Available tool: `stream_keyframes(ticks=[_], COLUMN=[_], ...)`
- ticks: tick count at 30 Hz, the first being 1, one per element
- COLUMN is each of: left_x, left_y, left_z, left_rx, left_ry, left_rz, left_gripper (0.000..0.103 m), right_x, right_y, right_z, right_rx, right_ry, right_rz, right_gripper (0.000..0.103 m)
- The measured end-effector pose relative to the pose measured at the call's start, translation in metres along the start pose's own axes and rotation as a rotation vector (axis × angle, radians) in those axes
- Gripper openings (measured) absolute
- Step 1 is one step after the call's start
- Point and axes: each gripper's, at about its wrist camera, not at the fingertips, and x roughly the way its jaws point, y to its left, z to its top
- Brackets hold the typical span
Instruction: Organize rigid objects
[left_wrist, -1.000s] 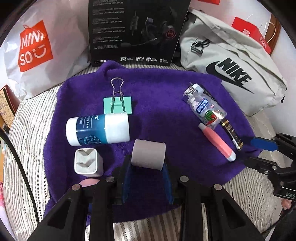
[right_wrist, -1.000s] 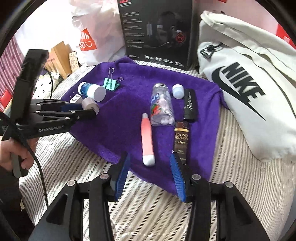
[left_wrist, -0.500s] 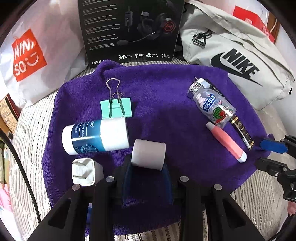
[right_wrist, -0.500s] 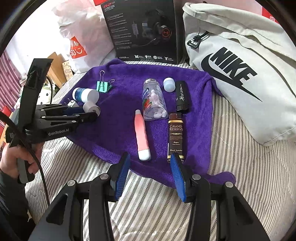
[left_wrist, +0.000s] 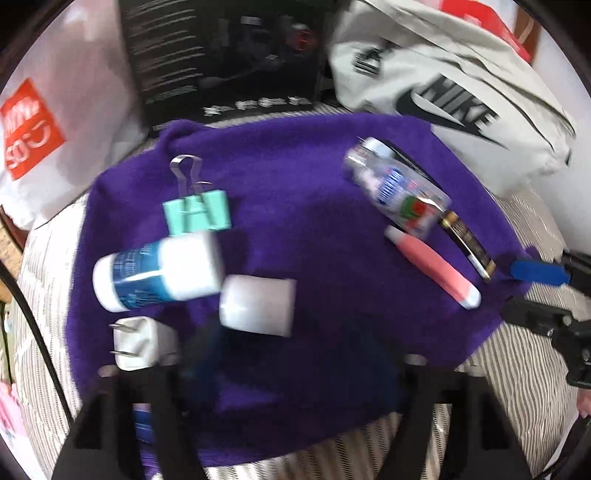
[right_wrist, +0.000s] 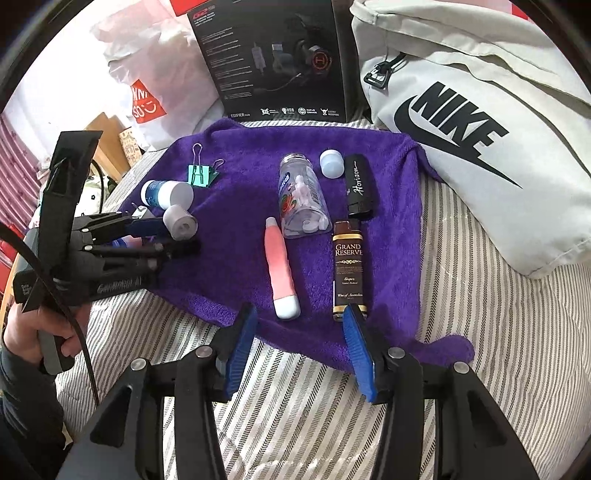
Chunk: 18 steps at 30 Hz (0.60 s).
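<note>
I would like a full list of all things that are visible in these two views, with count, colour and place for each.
towel: 1, purple, spread on the striped bedding
roll: 1, grey, left part of towel
jar: 1, blue and white, lying behind the roll
binder clip: 1, teal, far left of towel
plug adapter: 1, white, near left edge
clear bottle: 1, lying mid-towel
bottle cap: 1, white, beside the bottle
pink tube: 1, mid-towel
black case: 1, right part
brown box: 1, right part
Nike bag: 1, grey, right
headset box: 1, black, behind
shopping bag: 1, white, behind left
left hand-held gripper: jaws opening, roll between them
right hand-held gripper: open, empty
hand: 1, on left handle
</note>
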Motion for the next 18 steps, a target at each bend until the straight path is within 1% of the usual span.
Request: stream_keyframes(ticks=[1,5,6,7,8,9,10,11,12,13,15,18], left_x=[-0.001,-0.004,-0.009,-0.015,-0.019,-0.027,-0.034,-0.043,-0.05,-0.059,-0.077,-0.097], left_y=[-0.001,0.001,-0.001,-0.002,-0.003,-0.005,-0.006,-0.009,-0.01,-0.013,-0.017,-0.019], left_z=[0.0,-0.005,-0.008,-0.011,-0.014,-0.017,-0.021,-0.026,-0.029,-0.033,-0.041,-0.049], left_rx=[-0.007,-0.047,-0.052,-0.054,-0.053,-0.051,-0.053,-0.056,-0.056,-0.055,-0.059,-0.092], left_ry=[-0.006,0.002,-0.006,-0.02,-0.03,-0.045,-0.058,-0.073,-0.084,-0.101,-0.135,-0.16], left_rz=[0.007,-0.028,-0.033,-0.032,-0.036,-0.045,-0.05,-0.056,-0.06,-0.059,-0.032,0.005], left_gripper=[0.072,0.072,0.072,0.073,0.073,0.075,0.078,0.085,0.089,0.091,0.096,0.101], right_x=[-0.002,-0.017,-0.024,-0.029,-0.034,-0.041,-0.046,-0.053,-0.058,-0.062,-0.071,-0.082], right_y=[0.001,0.001,0.001,0.001,0.002,0.003,0.004,0.005,0.007,0.008,0.01,0.015], right_z=[-0.001,-0.003,-0.004,-0.005,-0.006,-0.008,-0.009,-0.01,-0.011,-0.012,-0.015,-0.019], right_rx=[0.0,0.018,0.03,0.038,0.044,0.056,0.065,0.076,0.087,0.098,0.121,0.151], right_ry=[-0.001,-0.025,-0.039,-0.05,-0.06,-0.072,-0.08,-0.096,-0.109,-0.118,-0.133,-0.159], right_rz=[-0.007,-0.015,-0.023,-0.03,-0.037,-0.049,-0.058,-0.073,-0.085,-0.093,-0.105,-0.123], right_gripper=[0.048,0.049,0.051,0.055,0.057,0.062,0.069,0.072,0.079,0.086,0.092,0.095])
